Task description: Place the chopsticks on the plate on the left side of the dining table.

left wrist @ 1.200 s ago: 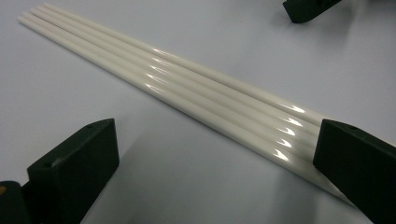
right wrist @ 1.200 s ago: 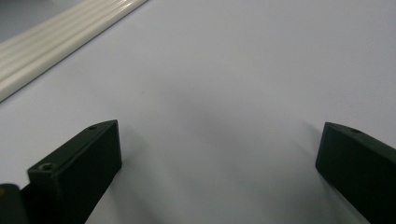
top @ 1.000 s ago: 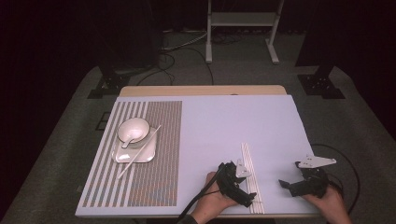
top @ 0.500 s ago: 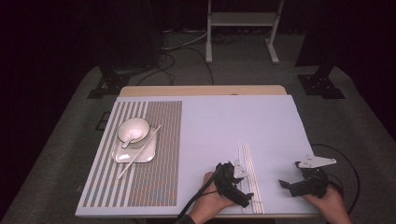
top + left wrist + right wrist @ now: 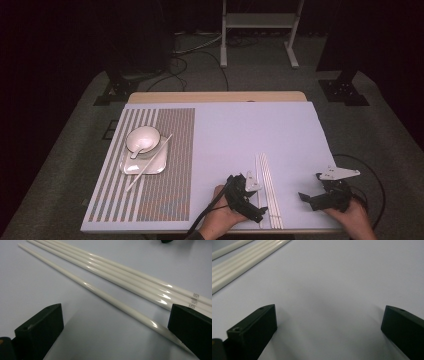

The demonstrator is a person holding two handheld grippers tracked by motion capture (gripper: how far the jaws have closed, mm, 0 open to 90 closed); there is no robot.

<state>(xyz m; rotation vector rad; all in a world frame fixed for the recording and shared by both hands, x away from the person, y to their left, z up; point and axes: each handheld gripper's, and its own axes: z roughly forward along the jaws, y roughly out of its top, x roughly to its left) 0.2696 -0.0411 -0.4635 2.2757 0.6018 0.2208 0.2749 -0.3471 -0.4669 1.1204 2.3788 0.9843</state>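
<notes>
Resting on the near edge of the pale lavender table top, the person's left hand grips the left gripper, forearm coming in from the bottom and the tool angled toward the right and slightly far. Its black jaws stand wide apart, low over the table surface, as the left gripper view shows. Between them lies the near end of one slim white glossy chopstick, set a little apart to the left of the others; its near tip passes just under the right-hand jaw, and I cannot tell whether they touch. Just beside it, to the right, lies a tight bundle of white chopsticks of the same kind, parallel, running from near to far on the table.

Well to the right, the right hand holds the right gripper at the near right corner, pointing left toward the chopsticks, with its cable looping behind. Its jaws are also wide apart and hold nothing, with bare table between them.

Farther off on the left, a striped grey placemat carries a square white plate with a round white bowl on it and a single white chopstick laid slantwise across the plate.
</notes>
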